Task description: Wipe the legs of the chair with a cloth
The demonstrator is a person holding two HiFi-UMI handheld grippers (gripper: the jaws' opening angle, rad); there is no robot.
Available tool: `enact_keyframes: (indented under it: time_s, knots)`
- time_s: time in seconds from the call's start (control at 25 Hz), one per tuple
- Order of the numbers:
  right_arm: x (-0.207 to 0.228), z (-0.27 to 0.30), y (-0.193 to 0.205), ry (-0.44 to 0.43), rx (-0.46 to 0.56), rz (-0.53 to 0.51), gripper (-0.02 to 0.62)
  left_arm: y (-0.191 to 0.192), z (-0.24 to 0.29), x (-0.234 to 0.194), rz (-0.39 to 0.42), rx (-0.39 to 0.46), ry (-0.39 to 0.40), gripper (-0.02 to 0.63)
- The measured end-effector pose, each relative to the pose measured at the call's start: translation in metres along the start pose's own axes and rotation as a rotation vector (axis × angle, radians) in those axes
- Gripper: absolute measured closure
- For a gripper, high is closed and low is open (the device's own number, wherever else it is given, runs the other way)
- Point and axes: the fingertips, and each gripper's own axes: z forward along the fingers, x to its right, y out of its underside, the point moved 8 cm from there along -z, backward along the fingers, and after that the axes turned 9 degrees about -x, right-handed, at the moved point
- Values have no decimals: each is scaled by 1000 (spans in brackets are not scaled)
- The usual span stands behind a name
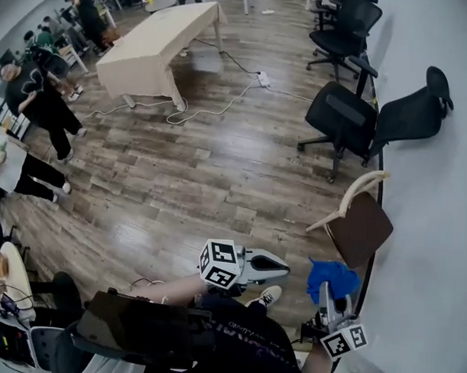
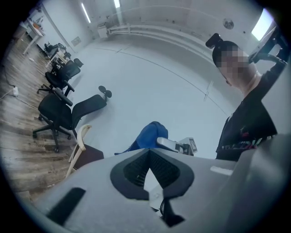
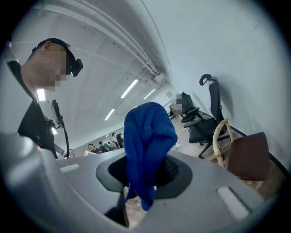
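A chair (image 1: 360, 224) with a brown seat and pale wooden legs (image 1: 364, 183) lies tipped against the wall at the right. In the left gripper view the chair (image 2: 86, 155) shows low at the left. In the right gripper view the chair (image 3: 248, 157) is at the right. My right gripper (image 1: 331, 294) is shut on a blue cloth (image 1: 332, 275), just short of the seat. The cloth (image 3: 148, 134) hangs bunched over the right gripper (image 3: 146, 170). My left gripper (image 1: 280, 265) is shut and holds nothing, left of the cloth. In its own view the left gripper (image 2: 148, 154) points toward the cloth (image 2: 148, 136).
Three black office chairs (image 1: 343, 117) (image 1: 412, 112) (image 1: 346, 29) stand along the grey wall (image 1: 440, 189) beyond the tipped chair. A beige table (image 1: 158, 45) stands at the far left, with cables and a power strip (image 1: 262, 78) on the wooden floor. People (image 1: 38, 98) are at the left edge.
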Motion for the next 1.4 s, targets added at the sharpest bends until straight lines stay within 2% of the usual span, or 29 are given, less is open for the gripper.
enact_keyframes:
  time_s: [0.16, 0.36, 0.56, 0.64, 0.88, 1.12, 1.24, 1.4]
  knots:
    - [34, 5, -4, -53, -53, -1, 488, 8, 16, -10, -51, 30, -87, 606]
    - [67, -5, -10, -16, -92, 16, 488, 8, 41, -21, -99, 7, -137, 606]
    - [110, -8, 3, 27, -88, 51, 488, 10, 62, -46, -35, -63, -176, 606]
    - [126, -7, 12, 50, -85, 62, 488, 14, 71, -59, -22, -93, -171, 606]
    - [153, 8, 36, 140, -37, 85, 488, 36, 89, -103, -45, -153, -82, 606]
    - [179, 27, 82, 209, -35, 146, 488, 80, 96, -141, -91, -204, -42, 606]
    - [201, 44, 96, 244, -34, 149, 488, 96, 98, -168, -74, -228, -39, 606]
    - [223, 72, 114, 245, -52, 133, 488, 109, 94, -200, -10, -240, -54, 606]
